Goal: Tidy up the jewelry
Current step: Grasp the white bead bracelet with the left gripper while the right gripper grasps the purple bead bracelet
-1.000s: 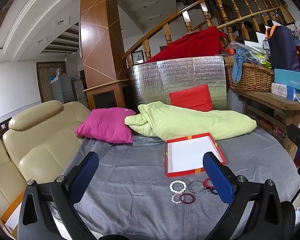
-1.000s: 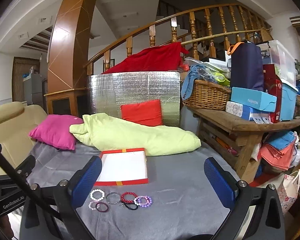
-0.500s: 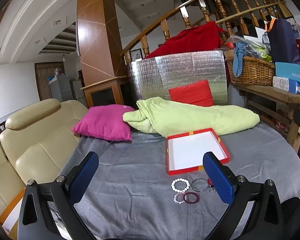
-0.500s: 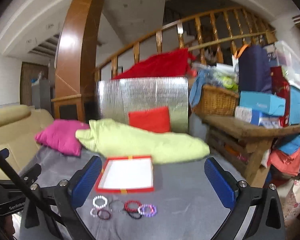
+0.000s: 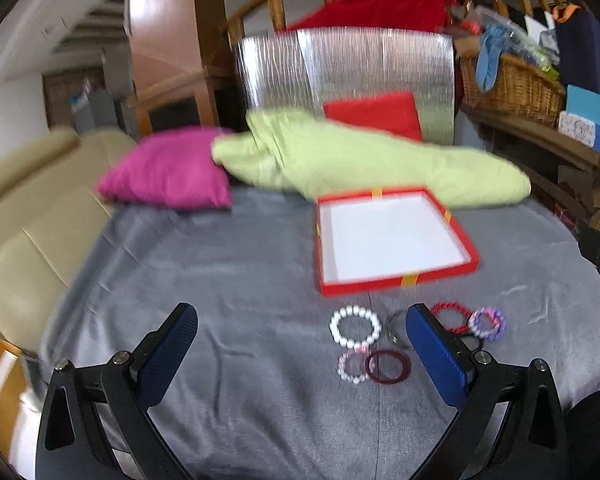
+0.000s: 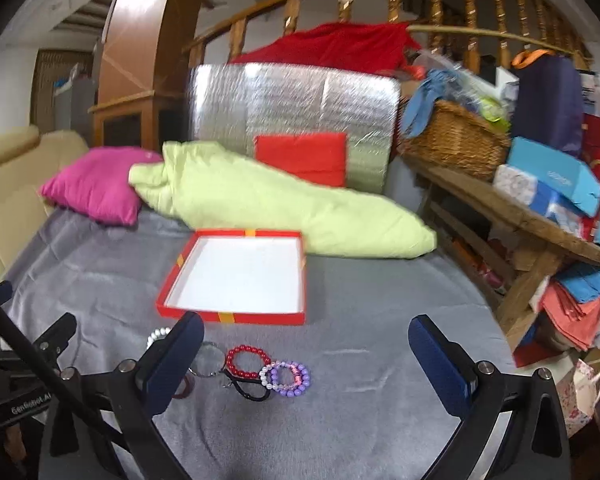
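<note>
Both grippers were spread wide and held nothing. The left gripper hung above the gray blanket, to the left of the bracelets, and the right gripper hung over the right end of the same group.

The bracelets lay together on the blanket, just near of the red box. I counted at least 6 pieces: a white bead bracelet, a small pink bead bracelet, a dark red bangle, a red bead bracelet, a purple bead bracelet and a thin metal ring. Several touched or overlapped, so I think each gripper should choose an outside piece first: white for the left, purple for the right. It seems better to come down straight, close on 1 side of the ring only, and lift slowly so the neighbour is not dragged.

The red box was shallow, with a white floor, and it was empty. A wicker basket far right held mixed things that I could not identify.
</note>
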